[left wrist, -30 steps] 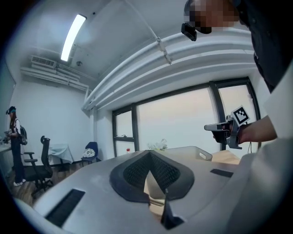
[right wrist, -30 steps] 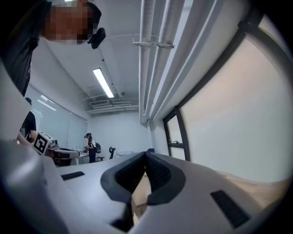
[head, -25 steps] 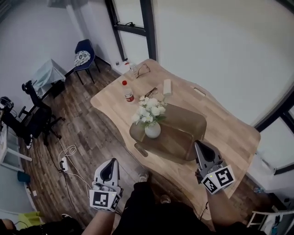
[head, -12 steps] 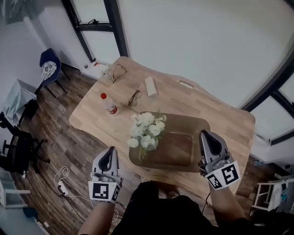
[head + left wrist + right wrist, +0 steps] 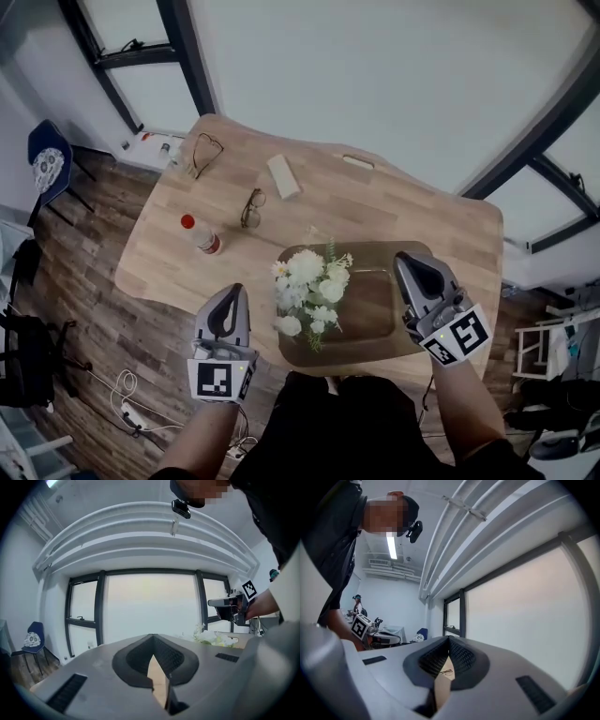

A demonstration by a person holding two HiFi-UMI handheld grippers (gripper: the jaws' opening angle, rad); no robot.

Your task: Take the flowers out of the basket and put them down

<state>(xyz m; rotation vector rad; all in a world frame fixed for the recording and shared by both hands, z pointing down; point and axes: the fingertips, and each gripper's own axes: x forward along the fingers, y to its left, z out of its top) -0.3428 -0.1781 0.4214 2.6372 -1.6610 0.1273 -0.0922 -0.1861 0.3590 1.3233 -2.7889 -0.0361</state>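
A bunch of white flowers (image 5: 309, 289) with green leaves stands in the left end of a shallow brown basket (image 5: 375, 305) at the near edge of the wooden table (image 5: 394, 202). My left gripper (image 5: 229, 298) hangs shut and empty just left of the flowers, off the table's edge. My right gripper (image 5: 412, 262) is shut and empty over the basket's right end. In the left gripper view the jaws (image 5: 152, 656) meet at the tip, with the flowers (image 5: 213, 639) and the right gripper (image 5: 229, 609) off to the right. The right gripper view's jaws (image 5: 449, 656) are closed too.
On the table lie a red-capped bottle (image 5: 201, 235), a pair of glasses (image 5: 251, 207), another pair (image 5: 206, 150) at the far left corner, a white block (image 5: 283, 176) and a small flat piece (image 5: 356, 162). A blue chair (image 5: 45, 167) stands on the wood floor.
The view has swung so that the table sits square in front. The basket and flowers now lie close between the two grippers. Both grippers stay shut.
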